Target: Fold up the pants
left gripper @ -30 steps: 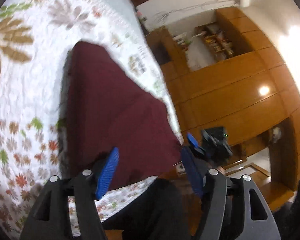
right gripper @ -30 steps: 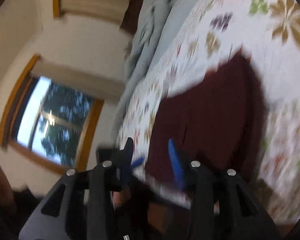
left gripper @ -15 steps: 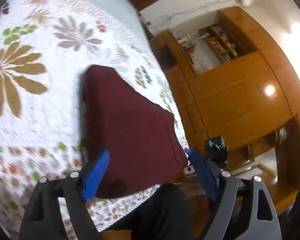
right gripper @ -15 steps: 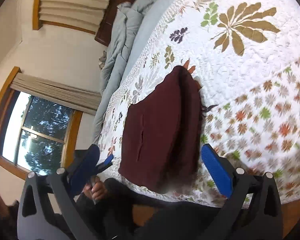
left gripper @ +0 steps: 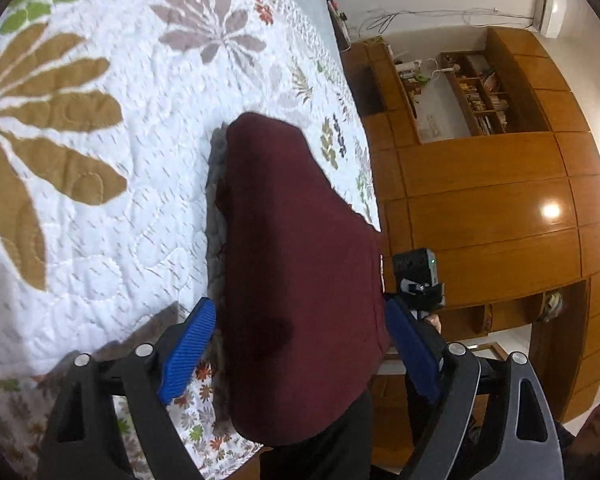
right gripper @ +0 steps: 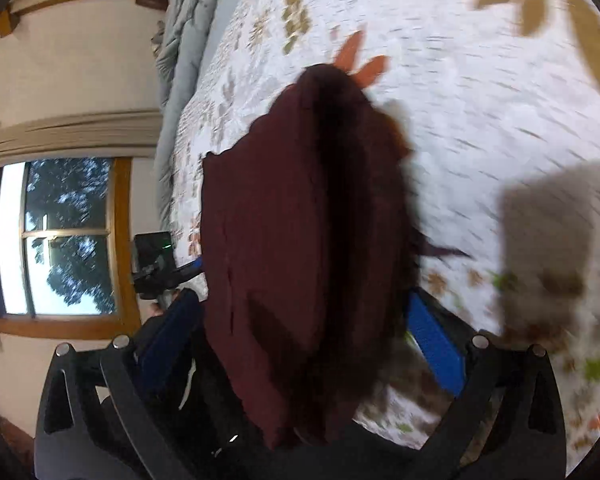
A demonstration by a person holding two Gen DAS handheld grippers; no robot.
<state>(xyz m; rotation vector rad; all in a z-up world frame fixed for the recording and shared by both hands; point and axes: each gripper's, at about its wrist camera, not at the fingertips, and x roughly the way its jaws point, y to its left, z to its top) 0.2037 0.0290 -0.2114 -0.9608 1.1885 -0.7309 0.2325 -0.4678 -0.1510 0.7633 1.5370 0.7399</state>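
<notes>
the folded maroon pants (left gripper: 296, 280) lie on the bed (left gripper: 100, 220), long axis running away between both grippers' spread, empty jaws.

Both fisheye views bend strongly at their dark rounded edges. The left wrist view is sharp and evenly lit, with a ceiling-light glare spot (left gripper: 551, 211) on the glossy wooden wardrobe (left gripper: 496, 216). The right wrist view is motion-blurred; daylight enters the window (right gripper: 56, 236), and a soft shadow (right gripper: 548, 248) lies on the quilt (right gripper: 480, 92).

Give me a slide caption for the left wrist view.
Open left gripper straddling the near end of folded maroon pants on a white floral quilt, wooden wardrobe behind.
</notes>
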